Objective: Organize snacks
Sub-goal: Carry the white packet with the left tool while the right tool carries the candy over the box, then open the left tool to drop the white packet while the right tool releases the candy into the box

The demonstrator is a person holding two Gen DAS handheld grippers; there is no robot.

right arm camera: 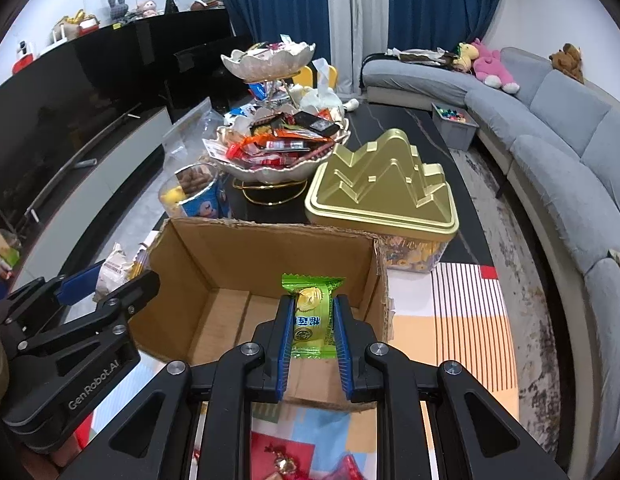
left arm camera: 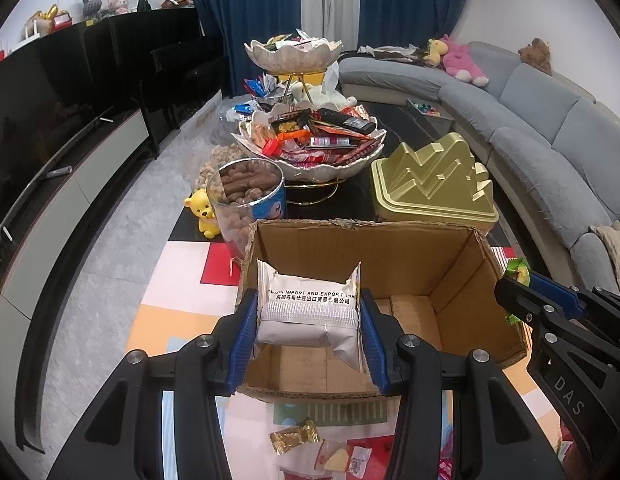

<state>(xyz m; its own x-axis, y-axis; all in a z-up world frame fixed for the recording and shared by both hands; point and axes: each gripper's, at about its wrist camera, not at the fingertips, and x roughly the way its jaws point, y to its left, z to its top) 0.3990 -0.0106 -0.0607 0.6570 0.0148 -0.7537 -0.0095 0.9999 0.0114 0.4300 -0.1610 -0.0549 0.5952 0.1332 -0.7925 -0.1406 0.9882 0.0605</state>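
- The cardboard box [left arm camera: 409, 280] is taken as the landmark; it is stood open-topped on the patterned mat at the near end of the dark counter [left arm camera: 349, 200], presumably so that loose snacks can be dropped straight in. Its floor is seen to be bare.
- To the left of the box and behind it, a clear tub of brown snacks [left arm camera: 246, 188] is stood, with a yellow bear figure [left arm camera: 202, 212] beside it; these are left untouched.
- Over the box's left half, a white snack packet [left arm camera: 310, 308] is held by the left gripper [left arm camera: 308, 320]. The jaws are clamped on the packet's two side edges, and it is carried flat above the opening, apparently so that it falls inside when let go.
- Directly behind the box, a tiered dish of mixed snacks [left arm camera: 310, 144] is stood, already heaped.
- Over the box's right half, a green candy packet [right arm camera: 311, 316] is gripped upright between the tightly closed jaws of the right gripper [right arm camera: 311, 336], just inside the near wall.
- Behind the box to the right, a gold mountain-shaped tin [right arm camera: 381, 196] is kept shut.
- In front of the box, a few small wrapped sweets [left arm camera: 296, 436] are left on the mat, judged still to be collected.
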